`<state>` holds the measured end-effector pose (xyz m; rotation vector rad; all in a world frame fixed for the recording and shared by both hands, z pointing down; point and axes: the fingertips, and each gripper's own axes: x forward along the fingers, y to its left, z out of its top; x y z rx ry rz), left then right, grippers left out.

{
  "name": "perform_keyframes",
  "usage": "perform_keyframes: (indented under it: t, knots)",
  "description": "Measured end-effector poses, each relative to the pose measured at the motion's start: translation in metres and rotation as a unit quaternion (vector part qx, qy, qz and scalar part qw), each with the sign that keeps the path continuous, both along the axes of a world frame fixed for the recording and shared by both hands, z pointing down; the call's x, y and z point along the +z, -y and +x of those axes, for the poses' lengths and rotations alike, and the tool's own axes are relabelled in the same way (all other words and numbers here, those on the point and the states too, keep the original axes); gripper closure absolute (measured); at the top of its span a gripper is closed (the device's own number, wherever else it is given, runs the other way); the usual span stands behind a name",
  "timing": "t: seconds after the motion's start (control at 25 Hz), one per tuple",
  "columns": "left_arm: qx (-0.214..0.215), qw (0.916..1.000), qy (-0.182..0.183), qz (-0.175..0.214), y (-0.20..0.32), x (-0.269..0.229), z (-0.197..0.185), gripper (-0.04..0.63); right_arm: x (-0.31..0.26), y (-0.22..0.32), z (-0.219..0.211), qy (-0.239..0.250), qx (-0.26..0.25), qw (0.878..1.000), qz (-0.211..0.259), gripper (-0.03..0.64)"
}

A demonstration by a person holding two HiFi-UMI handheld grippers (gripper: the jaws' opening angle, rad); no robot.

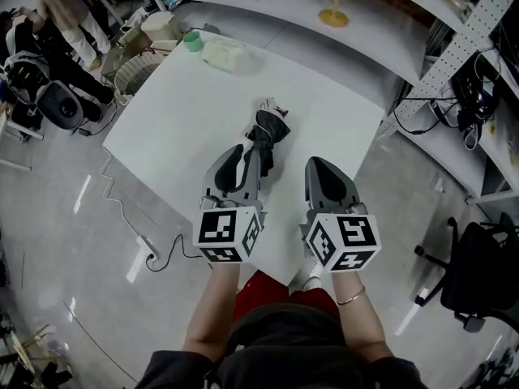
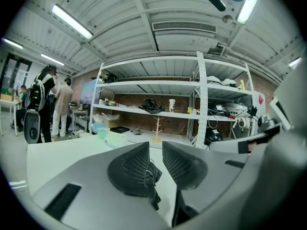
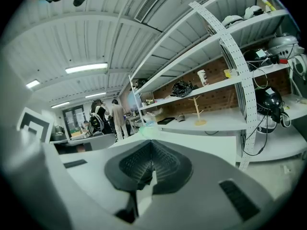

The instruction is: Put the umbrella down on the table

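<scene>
Head view: the umbrella (image 1: 266, 136), folded, black and grey, lies lengthways on the white desk (image 1: 178, 112), roughly at its middle and well apart from the green cup (image 1: 193, 40) and the pale container (image 1: 225, 55) at the far left corner. The left tongs (image 1: 246, 159) sit over its near end; contact cannot be confirmed from above. Left gripper view: the pads stand at a narrow gap with shelving visible through the upper part, and a fold of dark fabric shows low in the gap. The pads do not appear to press on it, so the left tongs are judged narrowly parted and not gripping. The right tongs (image 1: 322, 168) hover to the right of the umbrella, clear of it. Right gripper view: their pads meet, with nothing between them. Assessment: the umbrella appears set down, so the placement is judged essentially complete. Principal risk: loose fabric or a strap near the left pads catches as that hand draws away, dragging or lifting the near end. Secondary risk: the bundle rolls if nudged sideways by either of the tongs. A straight, slow withdrawal with the left pads spread wider is advised.
</scene>
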<state>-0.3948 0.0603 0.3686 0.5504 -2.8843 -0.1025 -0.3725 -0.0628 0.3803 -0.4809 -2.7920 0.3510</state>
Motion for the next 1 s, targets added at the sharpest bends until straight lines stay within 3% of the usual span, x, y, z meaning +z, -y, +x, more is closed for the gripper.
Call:
perform_keyframes:
  t: [0.36,1.0]
  knots:
    - [-0.004,0.9998,0.018,0.003,0.006,-0.02,0.036,0.561,-0.017,0.006,0.028,0.018,-0.013,1.0,-0.01,0.598]
    - [0.0,0.9996,0.027,0.006,0.019,-0.039,0.106,0.581,-0.043,0.02,0.081,0.052,-0.034,0.998,-0.008,0.598]
